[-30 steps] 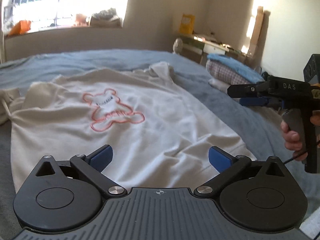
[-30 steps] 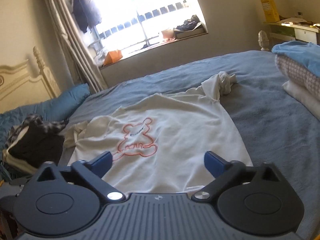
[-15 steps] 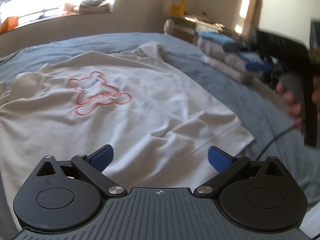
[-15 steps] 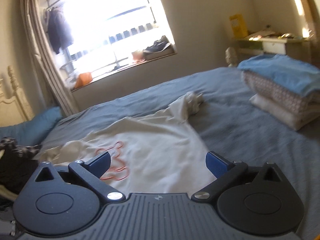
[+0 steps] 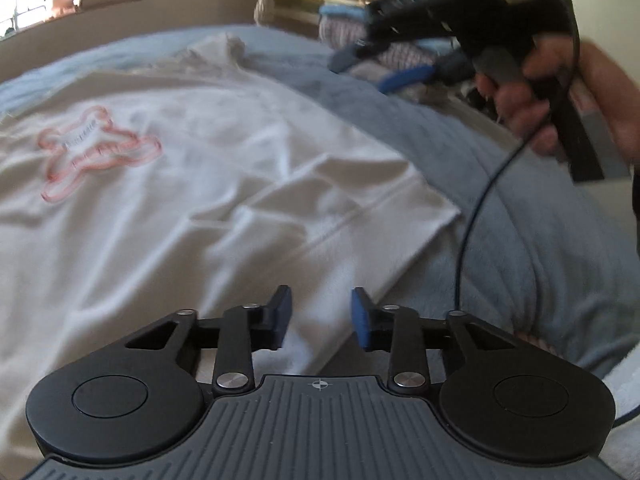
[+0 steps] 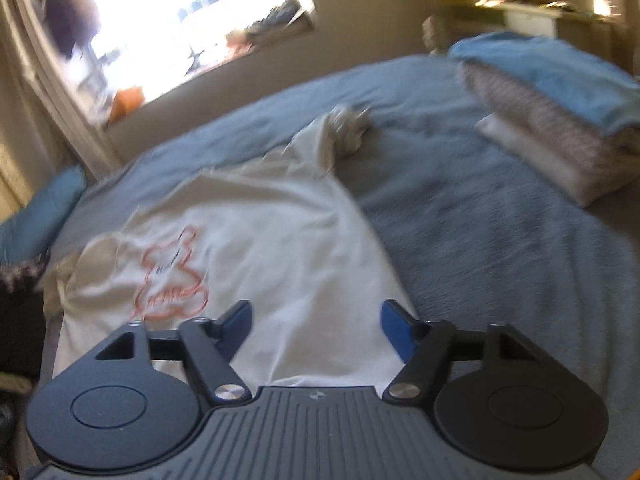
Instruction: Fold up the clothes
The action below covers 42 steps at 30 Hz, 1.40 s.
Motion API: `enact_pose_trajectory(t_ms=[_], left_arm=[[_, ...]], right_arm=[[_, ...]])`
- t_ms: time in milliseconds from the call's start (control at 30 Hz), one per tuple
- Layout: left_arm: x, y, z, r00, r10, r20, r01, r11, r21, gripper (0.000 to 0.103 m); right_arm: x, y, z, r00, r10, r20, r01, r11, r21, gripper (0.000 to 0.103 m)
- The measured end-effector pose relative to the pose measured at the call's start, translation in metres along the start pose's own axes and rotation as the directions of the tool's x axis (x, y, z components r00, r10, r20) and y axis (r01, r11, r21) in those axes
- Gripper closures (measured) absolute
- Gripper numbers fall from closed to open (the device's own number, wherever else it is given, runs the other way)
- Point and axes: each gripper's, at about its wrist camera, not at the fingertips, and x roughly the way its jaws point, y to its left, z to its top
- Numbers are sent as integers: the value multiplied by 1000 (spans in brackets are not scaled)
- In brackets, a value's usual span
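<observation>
A white T-shirt (image 5: pixel 200 168) with a red bear outline (image 5: pixel 96 148) lies spread on the blue bed cover (image 5: pixel 500 240). My left gripper (image 5: pixel 320 316) hovers low over the shirt's near hem. Its jaws are closing, with white cloth showing in the gap and the pads not pressing on it. In the right wrist view the shirt (image 6: pixel 280 248) and bear print (image 6: pixel 172 276) lie ahead. My right gripper (image 6: pixel 316 320) is over the shirt's near right part, jaws closing with nothing gripped. In the left wrist view, a hand (image 5: pixel 560 92) holds the right gripper (image 5: pixel 374 68), blurred, at the upper right.
A stack of folded clothes (image 6: pixel 560 112) sits on the bed at the right. A blue pillow (image 6: pixel 40 216) and a dark heap of clothes (image 6: pixel 20 320) lie at the left. A black cable (image 5: pixel 472 216) hangs from the right gripper. A desk (image 6: pixel 520 12) stands behind.
Both grippers' jaws have narrowed, the left far more. The left gripper has sunk closer to the shirt's hem. The right gripper has swung in nearer and lower in the left view.
</observation>
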Motion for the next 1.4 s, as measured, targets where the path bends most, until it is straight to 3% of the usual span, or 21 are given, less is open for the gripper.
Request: enact_pose_trajectory(t_ms=[200,367,500,633,733,800,900,933,1067,1133,1200,1267,1300,1333,1367,1400], left_arm=[[9,7,-9,999,-31,-35,30,999,-33,78],[11,1,-13,999,-32,-38,33,999,11,78],[11,-2,-14,999,-38,-36,39,999,34,78],[10,-2,-16,998,-47,-30,48,998,39,78],[10,-1,-17,998,-51,-23,52,998,37,78],[10,-1,-17,998,-54,-19,54,998,33,78],[9,0,-18,998,-58,-12,58,998,26,77],[9,0,-18,998,-59,-10,59,998,24,77],[9,1,-19,998,-65,-1,65,998,15,75],[9,1,-19,998,-68,2,68,998,10,75],[9,2,-20,997,-73,3,73,997,4,75],[9,3,-20,997,-77,4,77,997,-1,75],[9,3,-20,997,-80,5,80,997,-4,75],[9,4,-21,997,-82,6,82,997,-7,75],[9,4,-21,996,-84,6,84,996,-10,75],[9,4,-21,996,-87,7,87,996,-13,75]], right_arm=[[48,28,2,986,-24,-166,-3,987,-160,56],[121,22,12,953,-96,-288,34,977,-212,70],[152,9,45,972,-133,-192,97,978,-185,72],[145,-2,71,973,-180,-145,164,980,-117,70],[117,9,65,965,-40,-258,6,991,-134,70],[108,32,44,924,28,-382,-116,971,-210,69],[130,59,12,875,-10,-485,-160,937,-309,69],[143,64,9,881,-29,-473,-149,931,-333,69],[162,71,45,954,-22,-298,-65,958,-280,70],[154,79,55,961,-75,-265,-14,947,-320,69],[139,91,50,935,-3,-354,-121,937,-327,69],[129,109,27,859,88,-504,-278,907,-316,69],[129,121,10,815,92,-572,-331,885,-329,69],[132,133,-8,787,76,-612,-366,856,-364,69],[136,146,-24,792,44,-608,-378,818,-433,68],[141,156,-31,817,21,-576,-370,786,-496,68]])
